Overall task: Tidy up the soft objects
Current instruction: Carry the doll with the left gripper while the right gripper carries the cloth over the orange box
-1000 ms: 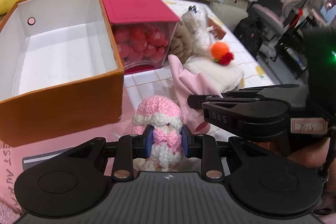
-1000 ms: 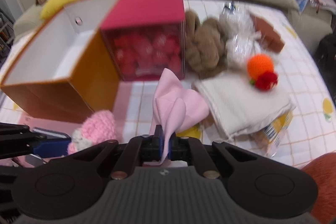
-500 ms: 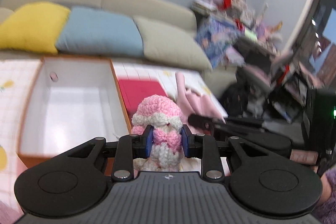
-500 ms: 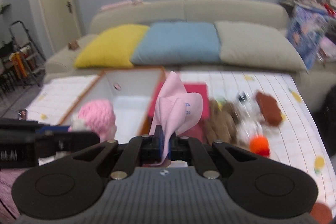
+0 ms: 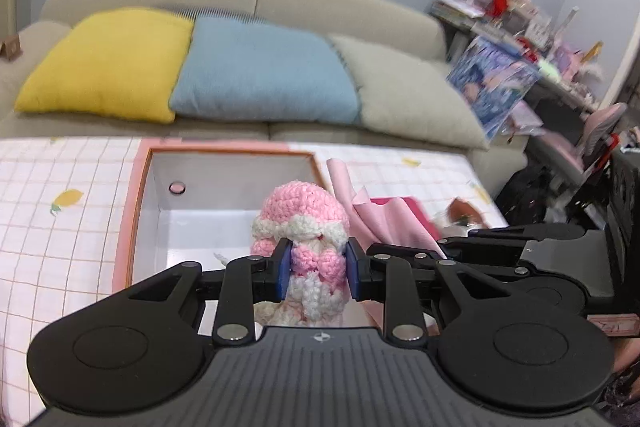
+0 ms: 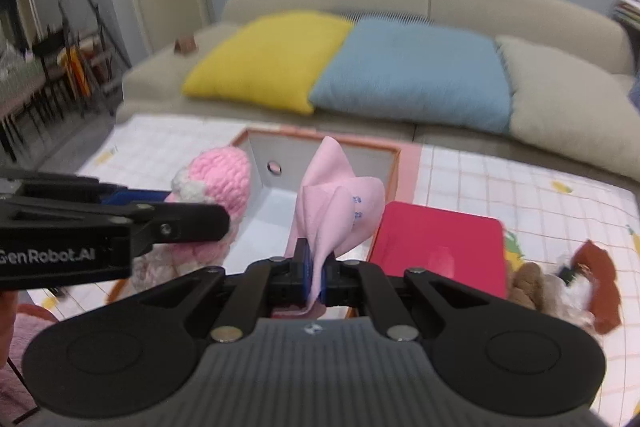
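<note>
My left gripper (image 5: 316, 269) is shut on a pink and white crochet doll (image 5: 306, 211) and holds it above the near part of the open orange box (image 5: 224, 151) with a white inside. My right gripper (image 6: 315, 277) is shut on a folded pink cloth (image 6: 340, 203) and holds it above the same box (image 6: 394, 151). The doll (image 6: 216, 183) and the left gripper show at the left of the right wrist view. The pink cloth (image 5: 372, 215) shows just right of the doll in the left wrist view.
A box with a red lid (image 6: 438, 241) stands right of the orange box. A brown plush (image 6: 526, 285) and other soft items lie further right on the checked cloth (image 6: 520, 183). A sofa with yellow (image 5: 108, 63), blue (image 5: 264, 71) and grey cushions is behind.
Both grippers have risen from the table with the doll and the cloth and moved over the orange box; the views now look down into it from higher up.
</note>
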Tool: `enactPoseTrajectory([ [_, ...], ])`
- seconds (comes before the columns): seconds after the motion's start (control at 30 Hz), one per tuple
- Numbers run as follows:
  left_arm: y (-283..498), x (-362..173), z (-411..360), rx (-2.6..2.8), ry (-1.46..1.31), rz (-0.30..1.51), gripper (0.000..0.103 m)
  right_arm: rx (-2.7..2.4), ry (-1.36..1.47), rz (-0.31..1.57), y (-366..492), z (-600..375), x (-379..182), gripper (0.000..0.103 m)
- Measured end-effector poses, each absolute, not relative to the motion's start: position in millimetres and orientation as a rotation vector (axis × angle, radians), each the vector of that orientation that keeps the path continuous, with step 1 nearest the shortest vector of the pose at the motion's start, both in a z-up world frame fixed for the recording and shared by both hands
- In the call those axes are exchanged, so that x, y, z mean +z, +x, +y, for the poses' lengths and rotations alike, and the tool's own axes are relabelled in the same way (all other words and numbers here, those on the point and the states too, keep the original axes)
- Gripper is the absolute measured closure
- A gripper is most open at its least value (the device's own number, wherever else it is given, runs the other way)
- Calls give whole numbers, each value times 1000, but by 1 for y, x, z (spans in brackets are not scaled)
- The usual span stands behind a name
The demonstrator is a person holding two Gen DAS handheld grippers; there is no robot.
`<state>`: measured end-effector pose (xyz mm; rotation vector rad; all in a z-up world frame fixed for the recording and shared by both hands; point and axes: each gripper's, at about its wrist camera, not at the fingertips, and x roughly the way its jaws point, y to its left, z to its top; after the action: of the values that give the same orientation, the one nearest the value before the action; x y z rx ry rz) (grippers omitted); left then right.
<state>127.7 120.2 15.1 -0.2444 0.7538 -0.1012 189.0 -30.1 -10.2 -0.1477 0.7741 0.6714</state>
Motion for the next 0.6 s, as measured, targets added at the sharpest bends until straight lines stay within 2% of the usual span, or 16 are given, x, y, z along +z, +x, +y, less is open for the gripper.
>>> enactPoseTrajectory([
  [0.27, 194, -29, 142, -83, -216, 905, 72, 691, -378, 833, 243, 24, -47, 101],
  [0.6, 239, -61, 158, -29, -182, 980, 72, 691, -536, 856, 284, 63, -80, 102],
])
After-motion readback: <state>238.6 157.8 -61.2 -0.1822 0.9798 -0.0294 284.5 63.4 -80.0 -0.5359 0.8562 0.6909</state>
